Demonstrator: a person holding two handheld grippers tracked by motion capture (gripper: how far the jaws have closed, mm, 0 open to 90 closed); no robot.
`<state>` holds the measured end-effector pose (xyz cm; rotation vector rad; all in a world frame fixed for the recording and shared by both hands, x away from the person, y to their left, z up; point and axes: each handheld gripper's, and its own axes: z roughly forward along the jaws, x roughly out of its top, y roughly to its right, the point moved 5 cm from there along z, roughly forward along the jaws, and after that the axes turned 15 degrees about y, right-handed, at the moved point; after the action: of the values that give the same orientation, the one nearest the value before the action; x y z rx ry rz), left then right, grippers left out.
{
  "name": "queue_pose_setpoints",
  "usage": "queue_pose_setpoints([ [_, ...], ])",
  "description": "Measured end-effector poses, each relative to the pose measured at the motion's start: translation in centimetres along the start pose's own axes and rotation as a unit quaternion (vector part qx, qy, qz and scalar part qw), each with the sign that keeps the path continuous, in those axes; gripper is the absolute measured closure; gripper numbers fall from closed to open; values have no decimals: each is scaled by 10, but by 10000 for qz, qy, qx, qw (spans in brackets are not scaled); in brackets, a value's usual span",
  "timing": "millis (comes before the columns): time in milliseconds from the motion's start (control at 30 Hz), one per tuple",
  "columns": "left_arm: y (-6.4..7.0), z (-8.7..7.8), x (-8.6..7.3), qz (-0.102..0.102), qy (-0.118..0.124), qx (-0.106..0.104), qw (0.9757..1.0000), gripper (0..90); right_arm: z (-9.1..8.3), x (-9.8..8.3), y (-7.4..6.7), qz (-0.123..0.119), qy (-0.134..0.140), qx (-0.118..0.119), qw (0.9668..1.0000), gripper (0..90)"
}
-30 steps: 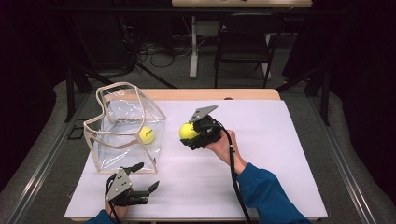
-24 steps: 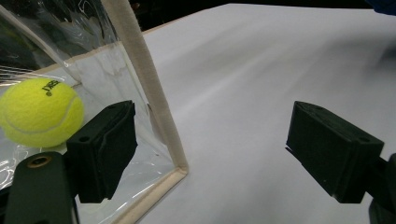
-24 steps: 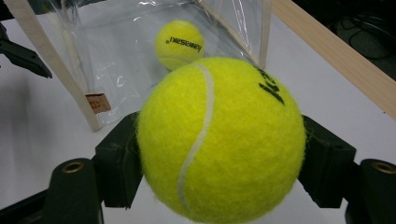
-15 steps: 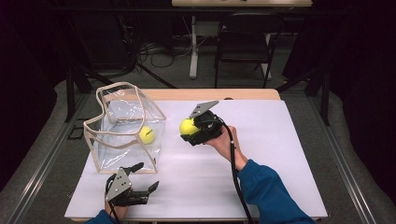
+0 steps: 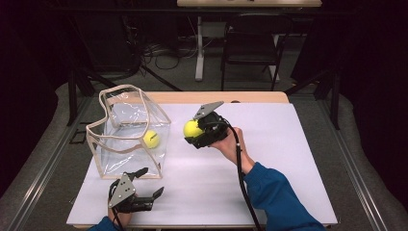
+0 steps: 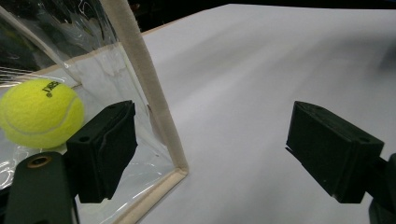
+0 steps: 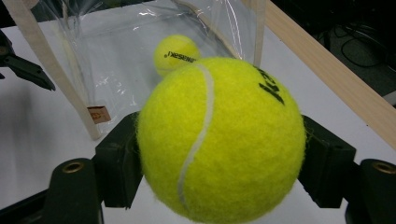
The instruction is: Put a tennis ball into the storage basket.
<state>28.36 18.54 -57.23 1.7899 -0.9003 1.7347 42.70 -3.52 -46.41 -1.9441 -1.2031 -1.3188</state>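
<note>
Pinching a yellow tennis ball [image 5: 192, 129] between their two black jaws, the right tongs [image 5: 198, 132] are held above the white surface [image 5: 269, 168], just beside the open side of a clear plastic bag [image 5: 126, 130] with beige trim. In the right gripper view the same ball [image 7: 219, 140] is seen pressed on both sides by the pads, with the bag [image 7: 140, 51] close ahead. A second tennis ball [image 5: 151, 139] is seen lying inside the bag, on its floor near the right wall. The left tongs [image 5: 144, 185] are rested low on the surface, just in front of the bag's near corner, with the jaws spread wide and nothing between them.
</note>
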Motion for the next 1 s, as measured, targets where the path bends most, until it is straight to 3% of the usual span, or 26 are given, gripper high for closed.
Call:
queue_pose_setpoints([
  [1000, 0, 0, -1, -6, -6, 1, 10000, 157, 0, 24, 8, -110, 31, -66, 9999, 262],
])
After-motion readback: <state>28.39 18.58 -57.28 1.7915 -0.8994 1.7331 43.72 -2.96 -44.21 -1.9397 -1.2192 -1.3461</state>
